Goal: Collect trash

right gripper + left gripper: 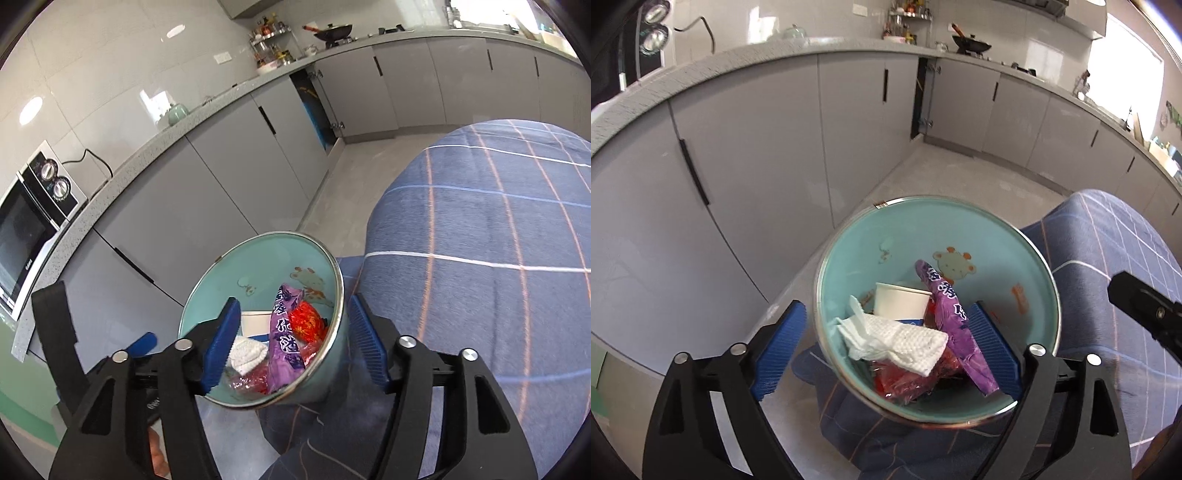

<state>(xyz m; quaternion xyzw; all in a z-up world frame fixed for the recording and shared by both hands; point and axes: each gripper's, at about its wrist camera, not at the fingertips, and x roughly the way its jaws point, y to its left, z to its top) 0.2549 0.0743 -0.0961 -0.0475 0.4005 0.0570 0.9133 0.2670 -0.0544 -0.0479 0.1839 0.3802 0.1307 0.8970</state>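
Note:
A teal bin (pixel 1027 266) with a metal rim stands against the blue checked cloth (pixel 1108 236). In it lie a white paper cup (pixel 901 301), a crumpled white tissue (pixel 905 345), a purple wrapper (pixel 955 317) and a red wrapper (pixel 905 384). My left gripper (pixel 888 314) hangs open over the bin's mouth, its pads apart from the tissue below them. In the right wrist view the same bin (pixel 258 266) shows the purple wrapper (pixel 284 332) and red wrapper (pixel 308 323). My right gripper (pixel 294 301) is open, one pad over the mouth, the other outside the bin's wall, pressing nothing.
Grey cabinets (pixel 757 147) under a speckled counter (pixel 122 177) curve round the far side. A microwave (pixel 26 236) sits on the counter at left, a wok (pixel 332 31) at the back. One cabinet door (pixel 314 107) stands ajar. Pale floor (pixel 960 177) lies behind the bin.

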